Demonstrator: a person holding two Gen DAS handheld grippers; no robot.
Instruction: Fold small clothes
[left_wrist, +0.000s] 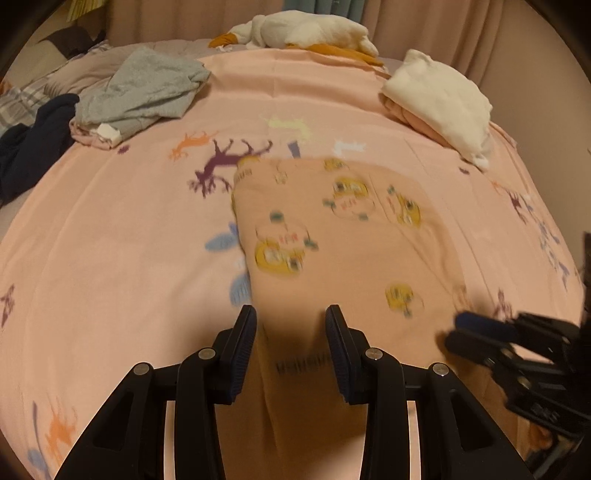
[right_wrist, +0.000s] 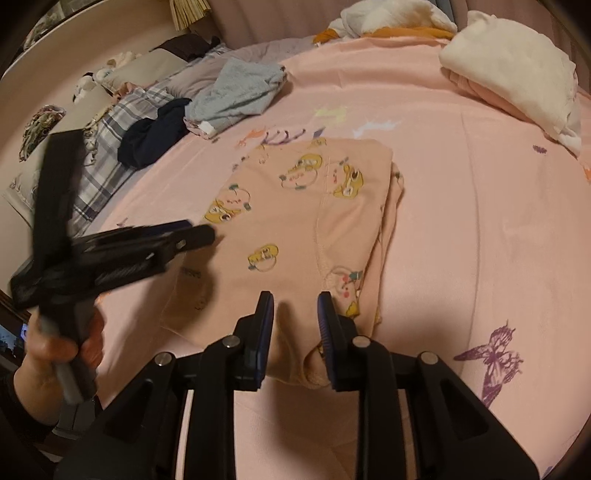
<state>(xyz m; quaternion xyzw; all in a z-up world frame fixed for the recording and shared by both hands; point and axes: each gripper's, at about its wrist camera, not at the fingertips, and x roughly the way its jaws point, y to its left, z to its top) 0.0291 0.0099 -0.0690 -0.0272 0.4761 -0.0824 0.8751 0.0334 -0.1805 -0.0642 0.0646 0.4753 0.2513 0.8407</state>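
Note:
A small peach garment (left_wrist: 332, 236) printed with yellow cartoon figures lies folded flat on the pink bed sheet (left_wrist: 110, 240); it also shows in the right wrist view (right_wrist: 295, 229). My left gripper (left_wrist: 291, 314) is open, its fingers over the garment's near left edge. It also shows in the right wrist view (right_wrist: 199, 230), coming in from the left. My right gripper (right_wrist: 295, 299) is open over the garment's near right corner. In the left wrist view the right gripper (left_wrist: 458, 328) shows at the right, blurred.
A grey garment (left_wrist: 144, 88) and a dark navy one (left_wrist: 29, 147) lie at the far left. A folded white and pink stack (left_wrist: 443, 103) sits far right. A white plush toy (left_wrist: 303, 29) lies at the bed's far edge. Curtains hang behind.

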